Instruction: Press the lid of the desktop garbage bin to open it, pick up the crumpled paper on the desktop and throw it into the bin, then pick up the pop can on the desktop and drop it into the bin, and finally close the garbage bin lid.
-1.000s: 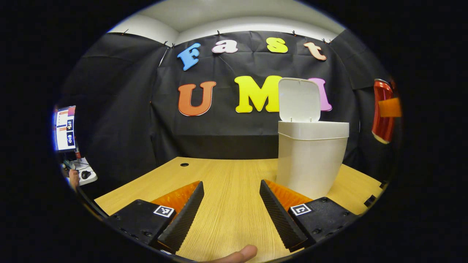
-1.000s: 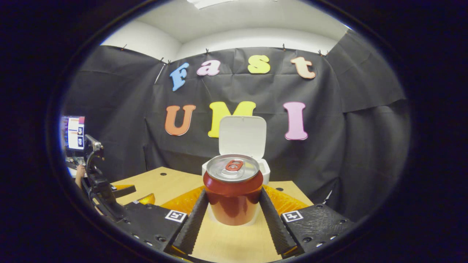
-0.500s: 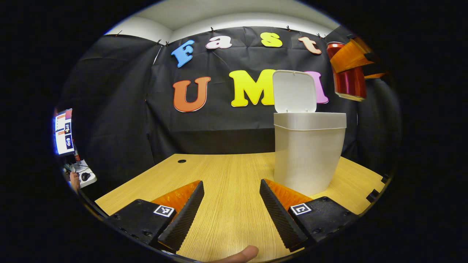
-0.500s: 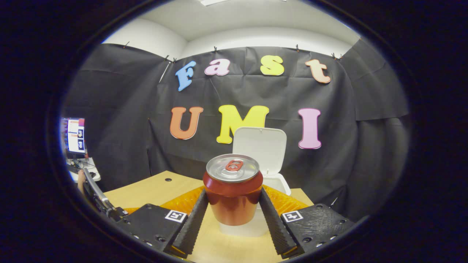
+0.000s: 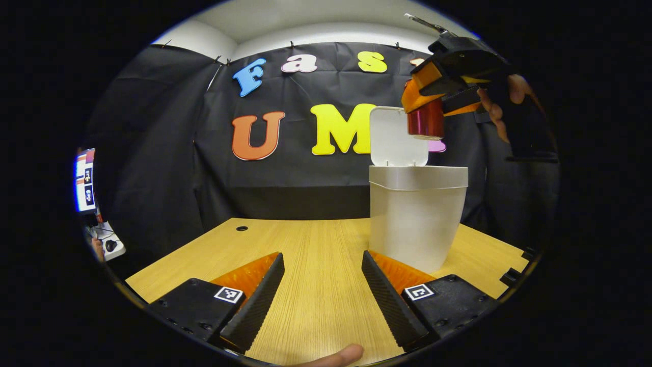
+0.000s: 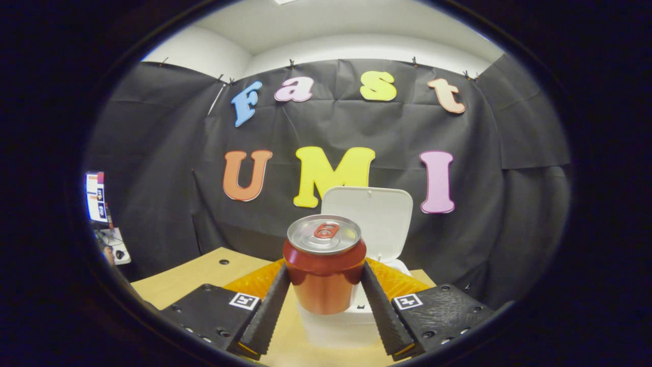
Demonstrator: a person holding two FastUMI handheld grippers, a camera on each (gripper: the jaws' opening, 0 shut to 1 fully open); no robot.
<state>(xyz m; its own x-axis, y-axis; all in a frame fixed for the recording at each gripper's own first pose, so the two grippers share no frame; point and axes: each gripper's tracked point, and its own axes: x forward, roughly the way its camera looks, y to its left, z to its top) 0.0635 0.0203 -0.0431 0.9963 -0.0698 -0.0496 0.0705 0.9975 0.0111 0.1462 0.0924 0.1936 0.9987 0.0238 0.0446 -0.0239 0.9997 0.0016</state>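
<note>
Black cloth backs my booth, with a pale wooden desk (image 5: 316, 250) in front of it and a monitor (image 5: 84, 179) glowing at the far left edge. On that desk stands the white garbage bin (image 5: 415, 214), its lid (image 5: 395, 136) tipped up and open behind the mouth.

From the left gripper view, my left gripper (image 5: 322, 295) sits low over the desk, level and pointing toward the cloth. Its fingers are spread wide apart with bare wood between them; they hold nothing. A fingertip (image 5: 338, 355) of the hand carrying it pokes in at the bottom edge. The bin stands just beyond the right finger.

Up high on the right of that view I see my right gripper (image 5: 433, 104), held in a hand (image 5: 501, 102) above the bin, angled in from the right. It carries the red pop can (image 5: 426, 122) just above the bin's rim, in front of the raised lid.

From the right gripper view, the right gripper (image 6: 326, 300) is clamped on the pop can (image 6: 324, 272): both fingers press its sides, and the can stands upright with its silver top and red tab facing me. Below and behind the can I see the bin's mouth (image 6: 351, 326) and the open lid (image 6: 374, 219). I cannot spot the crumpled paper.
</note>
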